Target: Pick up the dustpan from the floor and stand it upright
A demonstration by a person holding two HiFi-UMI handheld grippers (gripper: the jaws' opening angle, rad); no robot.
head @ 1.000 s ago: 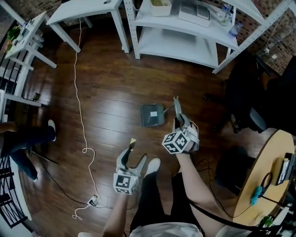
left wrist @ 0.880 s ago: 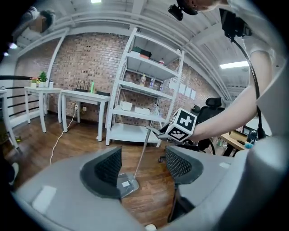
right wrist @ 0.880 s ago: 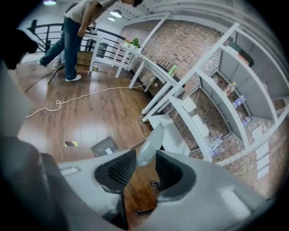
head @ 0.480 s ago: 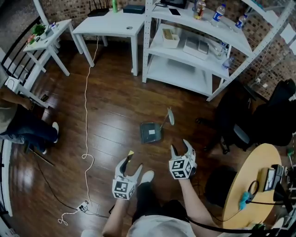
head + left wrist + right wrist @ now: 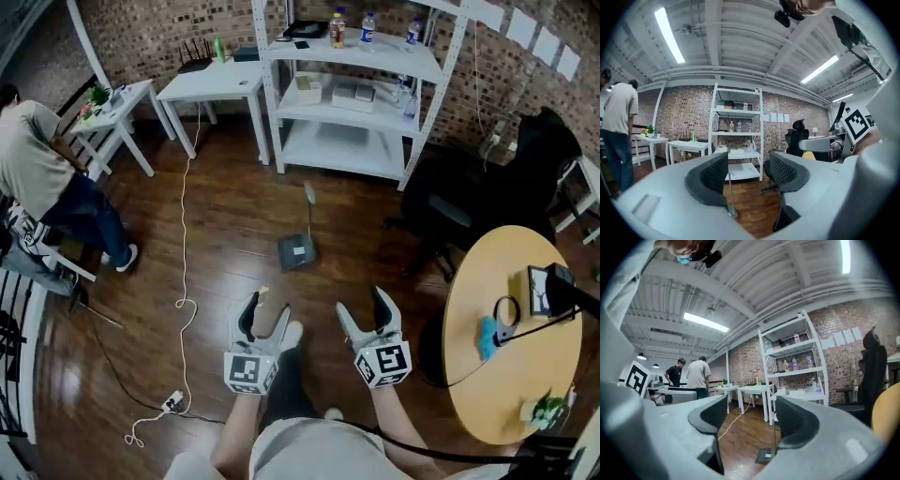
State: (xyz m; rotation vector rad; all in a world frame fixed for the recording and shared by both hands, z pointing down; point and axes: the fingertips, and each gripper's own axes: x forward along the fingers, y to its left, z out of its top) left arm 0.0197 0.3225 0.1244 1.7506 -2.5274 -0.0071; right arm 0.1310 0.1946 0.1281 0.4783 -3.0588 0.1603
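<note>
Both grippers have risen and drawn back toward the near side since a moment ago, and the right one has let go of the handle it was on.

A dark wooden floor (image 5: 216, 225) spreads across the room. At the far side a white shelf unit (image 5: 342, 108) stands against the brick wall, with a white table (image 5: 211, 84) to its left. A round table (image 5: 487, 375) sits at the near right, and a black office chair (image 5: 469, 202) stands beyond it. A person (image 5: 37, 159) bends over a small side table at the far left. A white cable (image 5: 185, 234) trails down the floor from the white table.

The dustpan (image 5: 296, 251) stands upright on the floor between the shelf unit and the grippers. Its pan rests on the boards, its thin handle points up, and nothing touches it.

The left gripper (image 5: 265, 317) hangs released at the near left, its jaws apart and empty. The right gripper (image 5: 364, 314) sits just beside it on the right. Its jaws are opening, with nothing between the pads. Both are well apart from the dustpan.
</note>
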